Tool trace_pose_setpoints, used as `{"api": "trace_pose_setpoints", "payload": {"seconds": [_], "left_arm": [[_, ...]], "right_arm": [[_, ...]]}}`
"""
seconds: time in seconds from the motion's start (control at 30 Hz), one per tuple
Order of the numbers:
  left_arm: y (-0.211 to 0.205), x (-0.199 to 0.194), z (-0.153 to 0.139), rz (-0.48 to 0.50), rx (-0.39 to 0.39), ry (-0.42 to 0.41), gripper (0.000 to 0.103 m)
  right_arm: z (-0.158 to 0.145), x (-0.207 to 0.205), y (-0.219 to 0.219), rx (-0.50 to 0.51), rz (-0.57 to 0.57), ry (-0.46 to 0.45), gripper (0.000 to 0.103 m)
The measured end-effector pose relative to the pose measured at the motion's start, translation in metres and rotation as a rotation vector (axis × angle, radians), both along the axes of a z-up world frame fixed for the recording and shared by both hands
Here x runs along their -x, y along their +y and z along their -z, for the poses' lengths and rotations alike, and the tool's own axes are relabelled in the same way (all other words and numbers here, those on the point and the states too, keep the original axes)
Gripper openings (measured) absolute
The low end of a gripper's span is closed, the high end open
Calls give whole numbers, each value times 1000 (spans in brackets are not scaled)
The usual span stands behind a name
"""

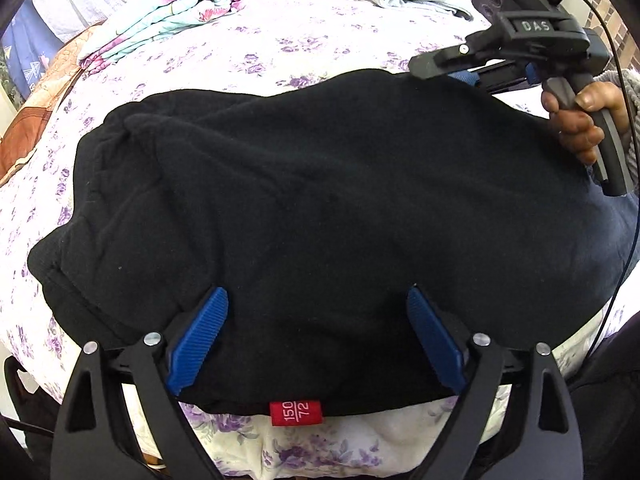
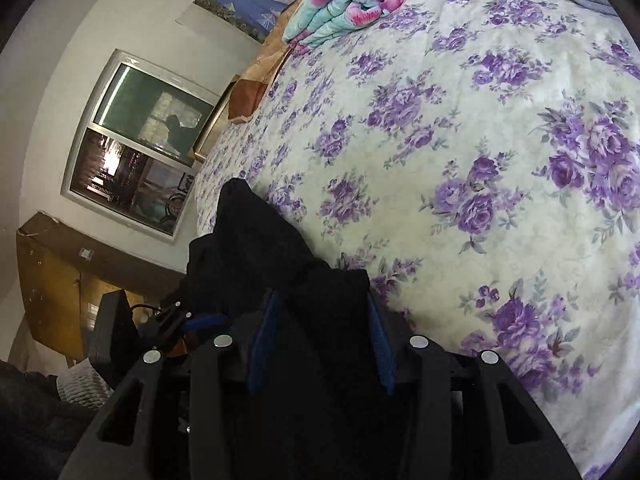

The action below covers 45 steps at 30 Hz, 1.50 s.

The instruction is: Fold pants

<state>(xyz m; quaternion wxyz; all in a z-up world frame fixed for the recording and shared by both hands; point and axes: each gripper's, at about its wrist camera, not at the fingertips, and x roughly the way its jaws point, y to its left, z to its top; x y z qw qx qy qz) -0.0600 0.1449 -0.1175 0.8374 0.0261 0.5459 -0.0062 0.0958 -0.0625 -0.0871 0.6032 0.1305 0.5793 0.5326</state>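
- A bed [image 2: 500, 128] under a cream sheet printed with purple roses.
- A folded floral quilt [image 2: 344, 4] near its far end.
- White wall [image 2: 80, 60] with a sliding window [image 2: 140, 144] (dim reflections in the glass).

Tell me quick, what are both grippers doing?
Left gripper: jaws open over the black pants.
Right gripper: shut on the pants.

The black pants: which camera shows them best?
The left wrist view: the black pants lie spread across the floral bedspread, red size tag visible. The right wrist view shows only a bunched fold between the right gripper's fingers.
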Motion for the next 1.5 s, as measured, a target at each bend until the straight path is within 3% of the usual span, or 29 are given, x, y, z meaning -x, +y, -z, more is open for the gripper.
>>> {"api": "trace_pose_setpoints", "payload": {"seconds": [0.2, 0.3, 0.33, 0.37, 0.43, 0.53, 0.6, 0.67, 0.77, 0.83, 0.97, 1.03, 1.07, 1.1, 1.2, 1.27, 1.37, 1.43, 1.5], "left_arm": [[-1, -3, 0, 3, 3, 0, 90], [-3, -3, 0, 4, 3, 1, 91], [-3, -4, 1, 5, 1, 1, 92], [-4, -4, 1, 8, -3, 0, 92], [-7, -3, 2, 12, -9, -2, 92], [-6, -1, -3, -7, -6, -21, 92], [0, 1, -10, -50, -3, -55, 92], [14, 1, -20, -120, 13, -98, 92], [44, 0, -41, -239, 25, -167, 92], [73, 0, -53, -337, 12, -208, 92], [125, -12, -53, -485, 13, -192, 92], [136, -28, -34, -490, -58, -76, 92], [138, -32, -23, -489, -139, -44, 93], [139, -31, -14, -476, -159, -34, 94], [151, -22, -4, -502, -71, -39, 96], [153, -19, -7, -489, -81, -45, 96], [152, -9, -36, -457, -69, -150, 94], [141, 0, -63, -402, -8, -255, 94], [130, 2, -73, -326, 46, -289, 94]], "right_arm": [[14, -13, -15, 22, 98, 78, 45], [19, -11, -11, 38, 79, 109, 44], [21, -12, -8, 43, 71, 118, 39], [21, -12, -4, 50, 67, 106, 21], [16, -9, 2, 95, 82, 52, 6], [-6, -6, 1, 113, 124, -82, 4], [-6, -8, 3, 196, 138, -159, 4], [10, -8, 11, 275, 135, -172, 8], [4, -6, 7, 243, 174, -156, 15], [-11, -4, -8, 202, 233, -156, 32], [-43, 10, -27, 184, 300, -265, 33], [-47, 17, -17, 182, 269, -273, 33], [-44, 21, -9, 193, 248, -275, 32], [-37, 25, 0, 230, 231, -272, 32], [0, 28, 14, 338, 230, -209, 26], [-6, 31, 7, 322, 292, -221, 25], [-42, 46, -11, 259, 366, -274, 32], [-56, 62, -21, 275, 392, -308, 42], [-59, 81, -30, 285, 418, -308, 42]]}}
